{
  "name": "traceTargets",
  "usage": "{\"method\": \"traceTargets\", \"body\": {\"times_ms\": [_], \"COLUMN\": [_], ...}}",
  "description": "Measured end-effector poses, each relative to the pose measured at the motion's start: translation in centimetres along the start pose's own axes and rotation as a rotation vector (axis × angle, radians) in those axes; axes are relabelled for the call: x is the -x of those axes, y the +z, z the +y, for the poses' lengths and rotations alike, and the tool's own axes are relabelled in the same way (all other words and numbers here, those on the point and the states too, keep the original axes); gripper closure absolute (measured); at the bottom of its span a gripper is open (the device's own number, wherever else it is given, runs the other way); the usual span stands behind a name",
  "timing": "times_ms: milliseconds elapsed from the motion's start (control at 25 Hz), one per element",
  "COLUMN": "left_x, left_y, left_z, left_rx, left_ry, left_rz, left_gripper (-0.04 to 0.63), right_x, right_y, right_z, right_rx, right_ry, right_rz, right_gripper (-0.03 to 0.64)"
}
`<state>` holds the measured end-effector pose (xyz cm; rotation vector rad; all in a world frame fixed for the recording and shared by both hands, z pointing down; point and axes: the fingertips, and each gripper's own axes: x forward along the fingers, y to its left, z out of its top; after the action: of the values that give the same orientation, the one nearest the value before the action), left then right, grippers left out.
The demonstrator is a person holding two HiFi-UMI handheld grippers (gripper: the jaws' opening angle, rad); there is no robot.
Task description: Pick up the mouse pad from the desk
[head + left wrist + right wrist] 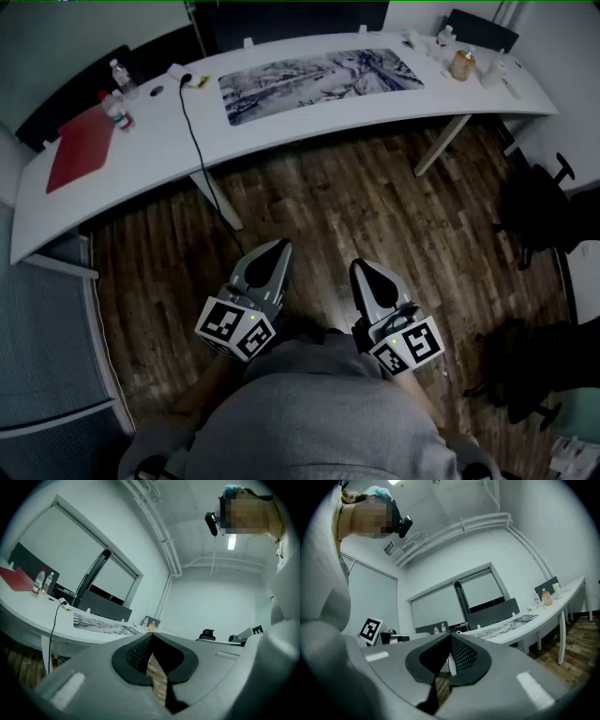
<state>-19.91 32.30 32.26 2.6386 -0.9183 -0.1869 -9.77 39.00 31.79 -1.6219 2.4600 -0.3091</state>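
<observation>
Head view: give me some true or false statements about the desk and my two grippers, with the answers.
1. The mouse pad lies flat on the desk. True.
2. The left gripper is clamped on the mouse pad. False: it is shut on nothing, held over the wooden floor short of the desk.
3. The right gripper has its jaws together. True.
4. The red folder lies on top of the mouse pad. False: it lies apart from it, at the desk's left end.
5. A black cable runs across the desk and down over its near edge. True.
</observation>
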Motion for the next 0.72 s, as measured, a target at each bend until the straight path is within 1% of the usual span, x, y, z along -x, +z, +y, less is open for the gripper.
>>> {"method": "traceTargets", "body": {"times_ms": [120, 320, 520, 720], "left_x": [0.1, 0.1, 0.2, 0.3], "left_y": [-0.2, -0.2, -0.3, 0.1], "left_z": [0.2, 0.3, 0.3, 0.2], "left_rx": [0.007, -0.010, -0.008, -0.031], "left_ry": [0.004, -0.009, -0.016, -0.014], "left_rz": [0.003, -0.002, -0.007, 0.009], "left_gripper": [0.595, 0.595, 0.595, 0.595], "right_x": [-0.1, -0.2, -0.2, 0.3], "right_y": [-0.3, -0.3, -0.3, 0.9], "right_z": [0.0, 0.1, 0.3, 0.2], "right_rx": [-0.004, -0.004, 0.000, 0.042], "right_ry": [0.002, -0.001, -0.004, -0.032], "right_rz": [0.007, 0.004, -0.002, -0.053], "right_gripper": [0.615, 0.615, 0.615, 0.615]}}
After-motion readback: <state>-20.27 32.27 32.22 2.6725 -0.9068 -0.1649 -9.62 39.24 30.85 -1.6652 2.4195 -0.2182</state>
